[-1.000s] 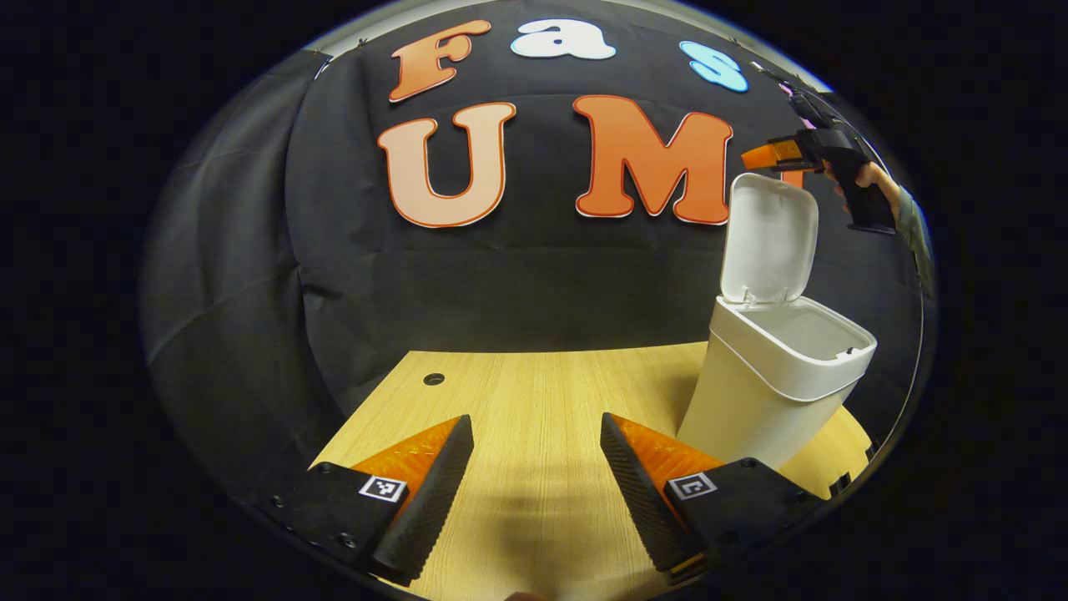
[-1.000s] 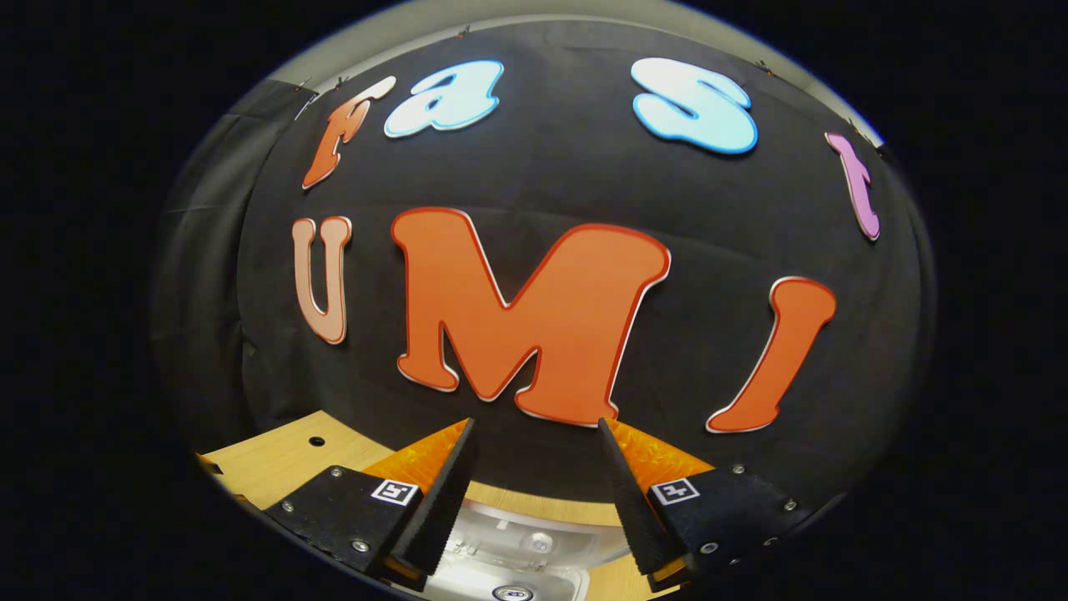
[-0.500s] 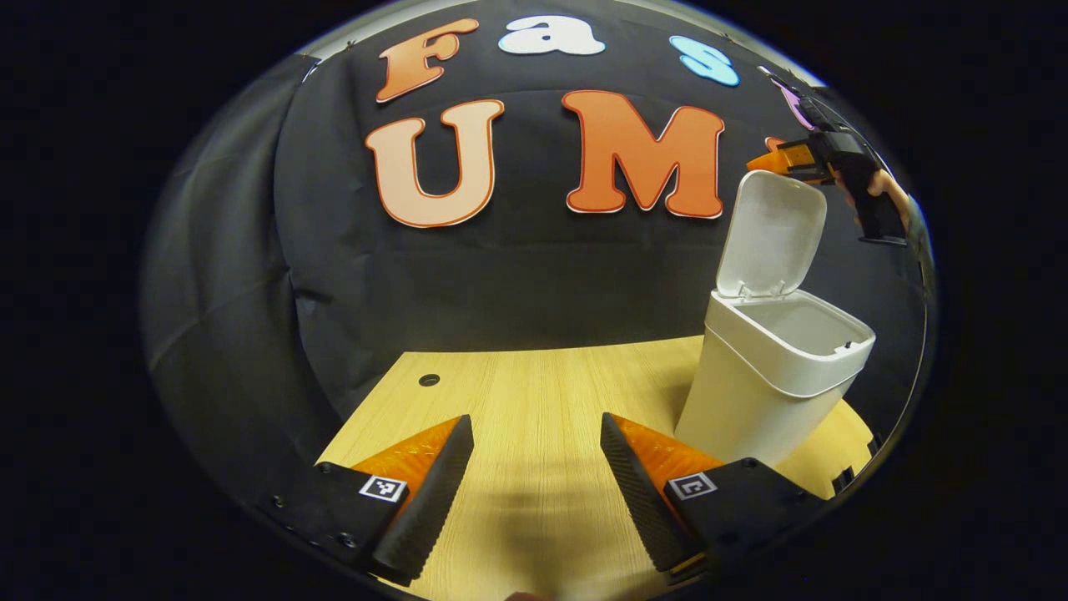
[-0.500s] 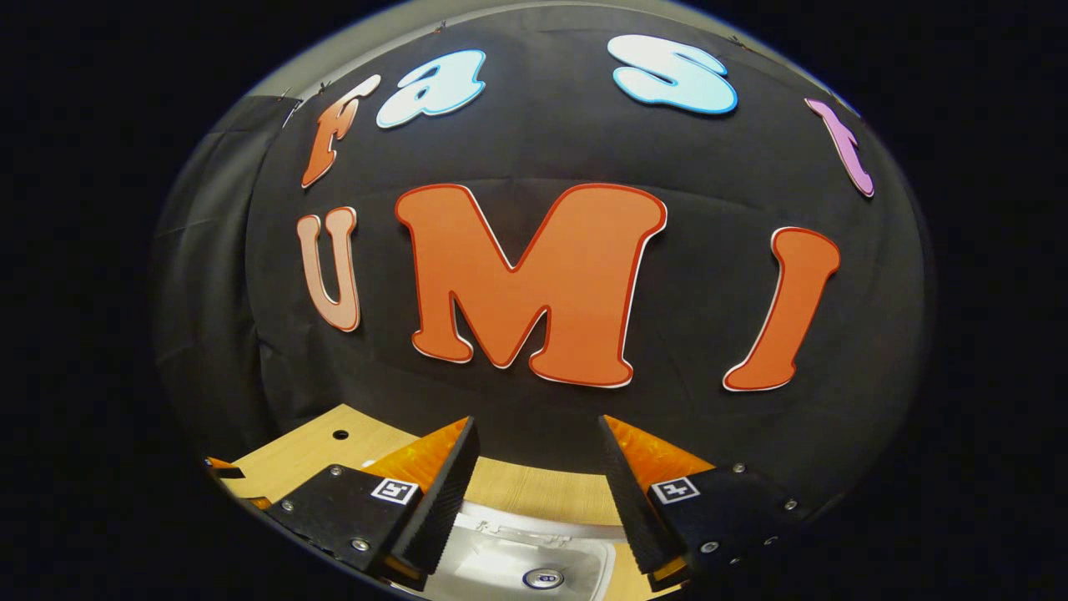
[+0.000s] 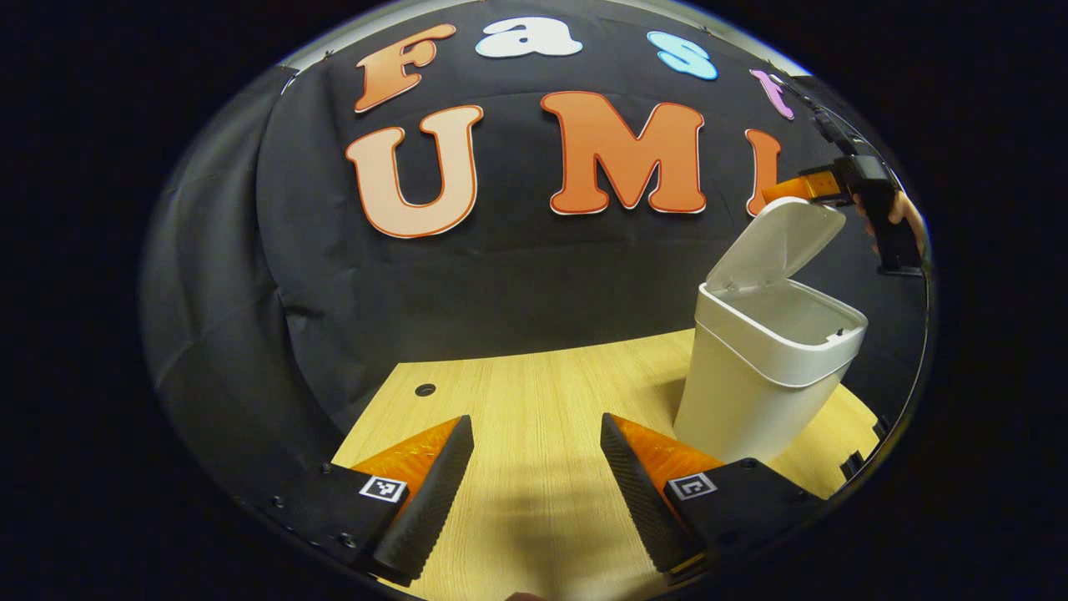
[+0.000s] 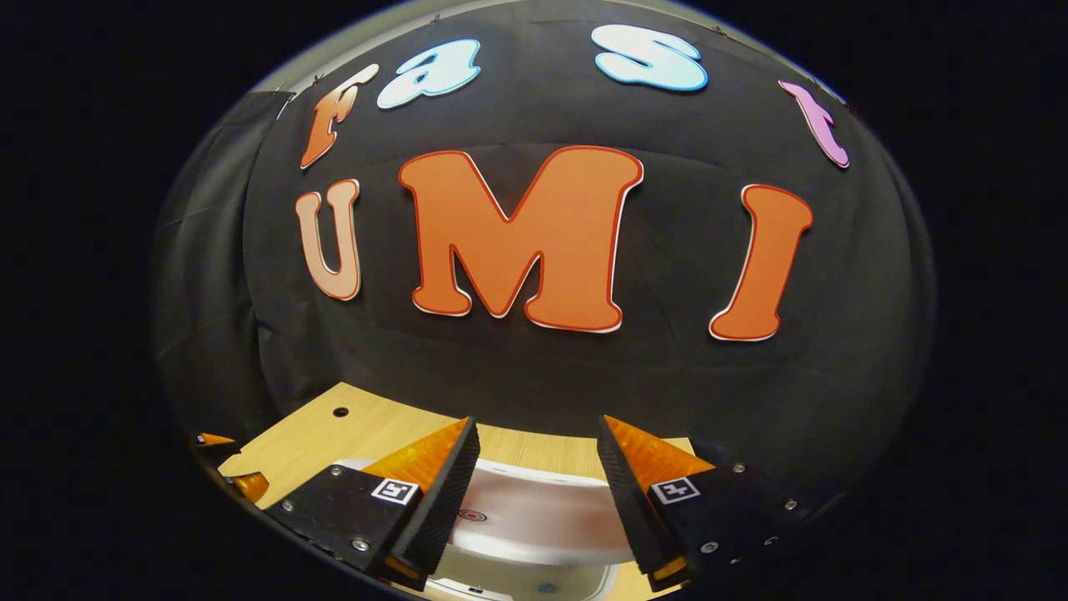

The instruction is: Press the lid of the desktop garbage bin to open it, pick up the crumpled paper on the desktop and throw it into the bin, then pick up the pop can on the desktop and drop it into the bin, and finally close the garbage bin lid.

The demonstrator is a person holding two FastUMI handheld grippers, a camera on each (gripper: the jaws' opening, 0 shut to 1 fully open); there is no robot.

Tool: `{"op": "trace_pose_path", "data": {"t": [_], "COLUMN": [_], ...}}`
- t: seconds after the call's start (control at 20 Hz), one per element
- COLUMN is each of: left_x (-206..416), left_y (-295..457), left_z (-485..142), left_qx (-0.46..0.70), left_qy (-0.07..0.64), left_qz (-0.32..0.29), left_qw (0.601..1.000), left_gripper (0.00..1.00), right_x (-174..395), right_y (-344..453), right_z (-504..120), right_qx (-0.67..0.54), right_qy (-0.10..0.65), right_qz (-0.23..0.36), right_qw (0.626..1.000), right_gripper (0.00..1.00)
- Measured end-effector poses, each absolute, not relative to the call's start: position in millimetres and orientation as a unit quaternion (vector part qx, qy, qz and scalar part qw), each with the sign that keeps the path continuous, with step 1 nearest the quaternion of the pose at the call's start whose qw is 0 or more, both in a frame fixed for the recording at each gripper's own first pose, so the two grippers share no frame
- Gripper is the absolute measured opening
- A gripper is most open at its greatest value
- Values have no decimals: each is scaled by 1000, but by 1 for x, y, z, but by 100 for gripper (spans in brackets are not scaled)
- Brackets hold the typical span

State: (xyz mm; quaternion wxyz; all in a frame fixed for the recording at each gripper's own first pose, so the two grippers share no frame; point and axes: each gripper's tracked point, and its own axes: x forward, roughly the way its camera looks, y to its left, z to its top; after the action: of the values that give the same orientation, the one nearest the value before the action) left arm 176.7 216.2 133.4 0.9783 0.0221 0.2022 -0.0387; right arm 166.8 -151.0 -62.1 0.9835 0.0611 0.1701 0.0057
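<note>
In the left gripper view, the left tool [image 5: 534, 480] hangs low over the near part of the wooden tabletop [image 5: 534, 392], its two fingers spread wide apart with nothing between them but bare wood. The white garbage bin [image 5: 755, 392] stands on the right side of the tabletop, just to the right of that tool's right finger and a little farther back. Its lid [image 5: 776, 242] is hinged at the far rim and stands partly raised, tilted forward over the open mouth, so that the inside of the rim shows. The right tool [image 5: 793, 188] is at the upper right, held by a hand [image 5: 901, 213], with its tip right at the upper far edge of the lid; whether it touches the lid cannot be told. In the right gripper view, the right tool [image 6: 534, 480] has its fingers wide apart and grips nothing; the white lid [image 6: 534, 522] lies just below and between them, its top face turned up toward the camera, with a small round mark [image 6: 472, 516] near the left finger. A small round hole [image 5: 425, 390] sits in the far left part of the tabletop.
</note>
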Motion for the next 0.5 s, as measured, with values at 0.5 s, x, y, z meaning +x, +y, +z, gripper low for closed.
{"op": "trace_pose_path", "data": {"t": [0.5], "left_x": [170], "left_y": [205], "left_z": [132], "left_qx": [19], "left_qy": [204], "left_qz": [-62], "left_qw": [977], "left_gripper": [98], "right_x": [124], "right_y": [-132], "right_z": [-100], "right_qx": [74], "right_qy": [216], "right_qz": [8], "right_qw": [974], "right_gripper": [86]}}
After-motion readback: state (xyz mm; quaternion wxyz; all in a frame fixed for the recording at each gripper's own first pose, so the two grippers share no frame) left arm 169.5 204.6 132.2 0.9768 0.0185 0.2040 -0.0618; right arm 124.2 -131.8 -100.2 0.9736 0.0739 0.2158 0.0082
